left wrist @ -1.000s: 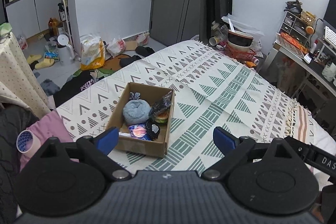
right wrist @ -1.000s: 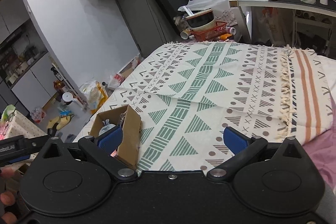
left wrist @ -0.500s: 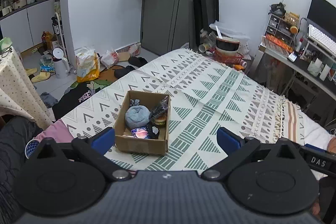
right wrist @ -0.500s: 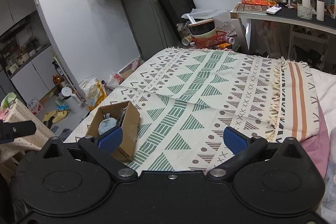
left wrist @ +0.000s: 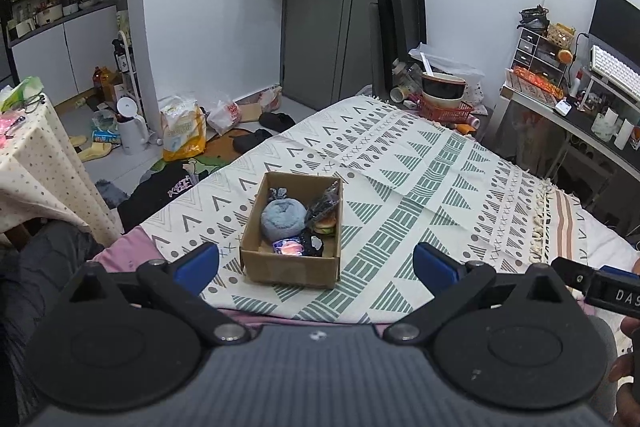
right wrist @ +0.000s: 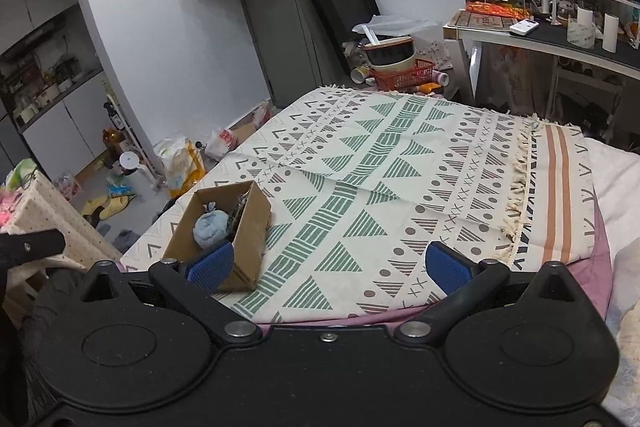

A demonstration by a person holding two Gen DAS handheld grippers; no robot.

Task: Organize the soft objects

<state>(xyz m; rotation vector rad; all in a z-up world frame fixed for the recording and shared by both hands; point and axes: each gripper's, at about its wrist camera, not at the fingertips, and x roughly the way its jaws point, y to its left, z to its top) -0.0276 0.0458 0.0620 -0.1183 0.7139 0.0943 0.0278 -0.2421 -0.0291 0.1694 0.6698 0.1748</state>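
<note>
Cardboard box [left wrist: 294, 227] resting on the patterned blanket [left wrist: 420, 187] near the bed's left-hand corner, open at the top. Inside: a grey-blue plush ball [left wrist: 282, 219] with a knotted tuft, a small burger-shaped toy [left wrist: 325, 225] beside it under a dark crinkled wrapper [left wrist: 325, 205], and at the near end a shiny pink-and-purple packet [left wrist: 289, 247] next to a dark item too small to make out.

Left hand-held gripper [left wrist: 316, 261] held above the near edge of the bed, blue pads [left wrist: 197, 263] spread wide with the box framed between them — gripping nothing, touching nothing. Right hand-held gripper [right wrist: 328, 265] likewise spread wide and empty, aimed over the middle of the blanket; box [right wrist: 218, 227] low on its left side, partly behind the left blue pad [right wrist: 210, 261], plush ball [right wrist: 211, 229] visible inside.

Pink sheet [right wrist: 596, 267] showing past the blanket's fringed edge. Around the bed: a dotted cloth-covered table [left wrist: 36, 167] at far left, bags and slippers on the floor [left wrist: 120, 163], a red basket [right wrist: 404, 75] with stacked bowls by the dark door, and a desk [right wrist: 560, 39] with a keyboard at right — clothes hung high on the door
</note>
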